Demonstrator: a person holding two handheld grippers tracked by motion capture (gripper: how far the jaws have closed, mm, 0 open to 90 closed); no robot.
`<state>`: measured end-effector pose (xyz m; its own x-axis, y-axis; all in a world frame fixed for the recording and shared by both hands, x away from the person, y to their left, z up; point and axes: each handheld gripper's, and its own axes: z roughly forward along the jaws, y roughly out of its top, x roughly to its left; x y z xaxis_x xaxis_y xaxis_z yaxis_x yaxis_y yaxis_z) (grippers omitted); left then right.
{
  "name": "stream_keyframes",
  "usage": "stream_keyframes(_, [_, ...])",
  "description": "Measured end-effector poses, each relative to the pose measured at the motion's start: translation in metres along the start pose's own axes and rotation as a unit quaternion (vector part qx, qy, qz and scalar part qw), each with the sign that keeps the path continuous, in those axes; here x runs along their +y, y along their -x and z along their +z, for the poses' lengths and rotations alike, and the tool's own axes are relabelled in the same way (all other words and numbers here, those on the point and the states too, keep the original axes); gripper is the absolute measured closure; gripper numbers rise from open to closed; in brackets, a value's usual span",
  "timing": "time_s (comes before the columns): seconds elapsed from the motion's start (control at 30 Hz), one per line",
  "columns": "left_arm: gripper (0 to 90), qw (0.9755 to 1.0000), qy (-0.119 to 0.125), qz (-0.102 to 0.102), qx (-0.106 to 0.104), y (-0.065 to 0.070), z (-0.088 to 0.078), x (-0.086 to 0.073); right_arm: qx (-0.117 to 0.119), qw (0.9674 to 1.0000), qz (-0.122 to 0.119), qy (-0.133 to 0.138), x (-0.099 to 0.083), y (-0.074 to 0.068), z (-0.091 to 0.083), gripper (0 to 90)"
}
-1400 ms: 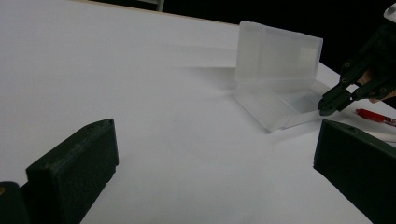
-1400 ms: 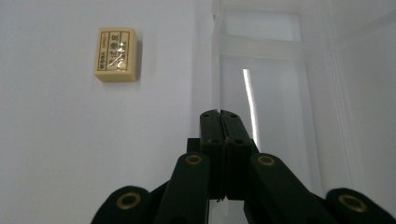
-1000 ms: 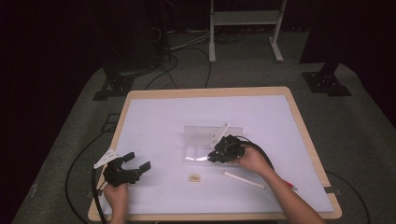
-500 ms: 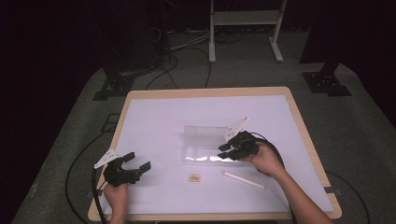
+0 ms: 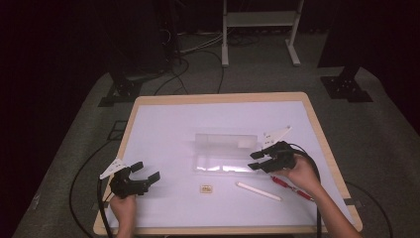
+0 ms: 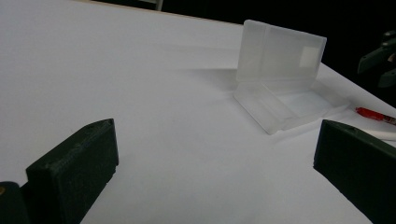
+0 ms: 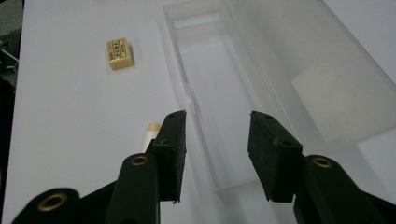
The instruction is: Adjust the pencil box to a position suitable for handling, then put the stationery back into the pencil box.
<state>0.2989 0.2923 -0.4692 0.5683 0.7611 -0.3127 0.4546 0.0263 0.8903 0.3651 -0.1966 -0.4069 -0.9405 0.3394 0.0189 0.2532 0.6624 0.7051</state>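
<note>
A clear plastic box (image 5: 220,161) lies open mid-table with its lid upright behind the tray; it also shows in the left gripper view (image 6: 280,79) and the right gripper view (image 7: 210,70). My right gripper (image 5: 254,160) hovers at the box's right end, over the tray's near end (image 7: 217,140). Its jaws have just been opening and nothing is between them. In front of the box lie a small tan eraser (image 5: 206,188) (image 7: 119,52), a white stick (image 5: 257,191) and a red pen (image 5: 289,187). My left gripper (image 5: 147,171) rests open and empty at the front left (image 6: 215,149).
The white table (image 5: 163,129) has a wooden rim. Cables trail from both grippers over the table's edges. A metal stand (image 5: 257,20) and dark equipment feet stand on the floor beyond the table.
The right gripper has moved rightward from the front of the box to its right end, and its jaws have spread wider. The left gripper has stayed put.
</note>
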Motion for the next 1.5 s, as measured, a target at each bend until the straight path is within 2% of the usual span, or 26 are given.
stream_keyframes(0.13, [0.0, 1.0, -0.002, 0.0, 0.0, 0.0, 0.0, 0.0, -0.011, 0.9999, 0.01, 0.004, -0.008, -0.002, -0.012, 53.7])
stream_keyframes(0.17, [0.0, 1.0, -0.003, 0.001, 0.001, 0.0, 0.0, 0.0, -0.019, 0.9996, 0.017, 0.013, -0.014, -0.004, -0.021, 52.8])
stream_keyframes(0.2, [0.0, 1.0, -0.003, 0.001, 0.001, 0.0, 0.0, 0.0, -0.019, 0.9996, 0.017, 0.013, -0.014, -0.004, -0.021, 52.8])
stream_keyframes(0.3, [0.0, 1.0, -0.003, 0.001, 0.0, 0.0, 0.0, 0.0, -0.03, 0.9988, 0.03, 0.027, -0.028, -0.007, -0.035, 51.9])
stream_keyframes(0.37, [0.0, 1.0, -0.002, 0.001, 0.001, 0.0, 0.0, 0.0, -0.03, 0.9987, 0.031, 0.027, -0.03, -0.007, -0.038, 51.8])
stream_keyframes(0.5, [0.0, 1.0, -0.005, 0.002, 0.0, 0.001, 0.0, 0.0, -0.044, 0.9978, 0.04, 0.027, -0.047, -0.01, -0.048, 50.9])
stream_keyframes(0.9, [0.0, 1.0, -0.005, 0.001, 0.005, 0.0, 0.0, 0.0, -0.055, 0.9951, 0.074, 0.037, -0.07, -0.013, -0.057, 45.2])
stream_keyframes(1.17, [0.0, 1.0, -0.006, 0.001, 0.004, 0.0, 0.0, -0.001, -0.061, 0.9935, 0.092, 0.03, -0.081, -0.013, -0.056, 42.5])
stream_keyframes(1.5, [0.0, 1.0, -0.006, 0.001, 0.004, 0.0, 0.0, 0.0, -0.063, 0.9927, 0.1, 0.023, -0.09, -0.017, -0.053, 42.6])
